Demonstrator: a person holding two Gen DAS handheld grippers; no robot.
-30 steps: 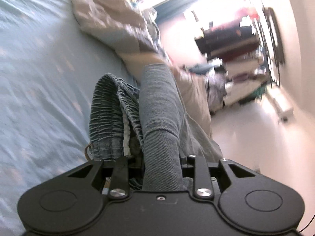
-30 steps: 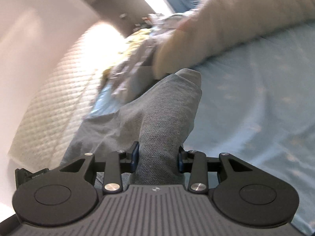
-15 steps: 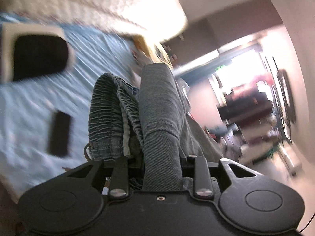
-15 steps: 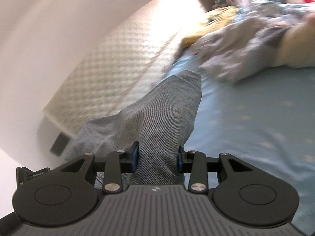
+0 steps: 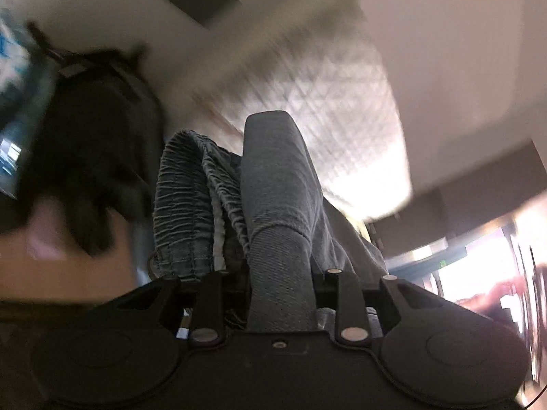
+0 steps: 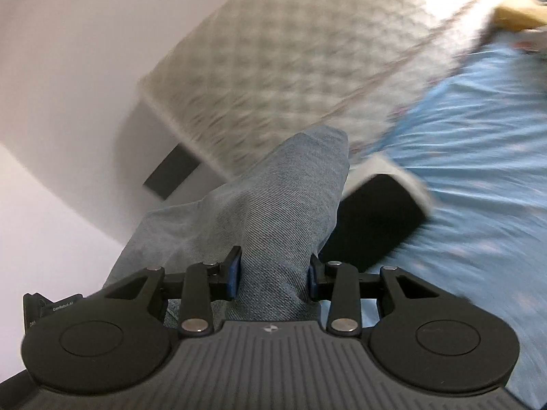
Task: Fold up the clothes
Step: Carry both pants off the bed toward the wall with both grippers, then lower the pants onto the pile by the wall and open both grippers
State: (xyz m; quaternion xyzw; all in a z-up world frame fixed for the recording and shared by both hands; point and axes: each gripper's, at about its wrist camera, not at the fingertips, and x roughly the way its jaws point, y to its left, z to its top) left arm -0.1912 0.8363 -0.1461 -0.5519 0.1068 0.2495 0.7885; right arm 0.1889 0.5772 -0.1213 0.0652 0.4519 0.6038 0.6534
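Note:
My left gripper [image 5: 278, 273] is shut on grey-blue denim trousers [image 5: 277, 184]; a fold stands up between the jaws, with the gathered elastic waistband [image 5: 181, 201] bunched to its left. My right gripper [image 6: 273, 273] is shut on another part of the same denim [image 6: 283, 201], which rises between the blue pads [image 6: 234, 271] and drapes down to the left. Both grippers hold the cloth lifted off the bed. The fingertips are hidden by the fabric.
A light blue bedsheet [image 6: 478, 130] lies to the right in the right wrist view, with a black-and-white box-like item [image 6: 379, 212] on it. A quilted headboard [image 6: 290, 58] [image 5: 342, 109] stands behind. A dark blurred shape [image 5: 92, 157] is at the left view's left.
Both grippers have swung upward and turned with the denim still held: the left view went from bedsheet to headboard and ceiling, the right view from pillows to headboard and wall.

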